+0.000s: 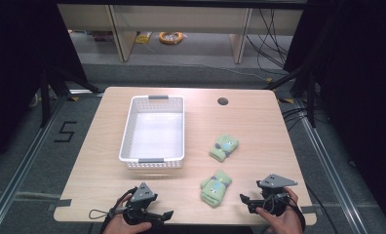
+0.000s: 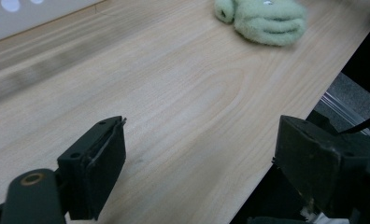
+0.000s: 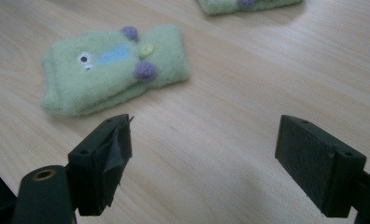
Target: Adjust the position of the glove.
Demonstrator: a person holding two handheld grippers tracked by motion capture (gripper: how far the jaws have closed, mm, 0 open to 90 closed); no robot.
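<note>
High view: left gripper (image 1: 167,214) and right gripper (image 1: 245,202) both gape wide, empty. Nearest green sock (image 1: 215,187) lies between them, untouched.

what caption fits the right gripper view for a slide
Open right gripper poised over the wooden table, facing a folded green fuzzy sock.

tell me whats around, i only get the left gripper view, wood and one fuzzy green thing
Observer: That is a folded green sock; a second green sock lies farther up the table.
Operator: any container
Observer: Yes, a white basket stands left of the socks, with nothing in it.
Operator: where's the right gripper
Observer: The right gripper is at the table's near edge, right of the near sock, jaws open and holding nothing.
</note>
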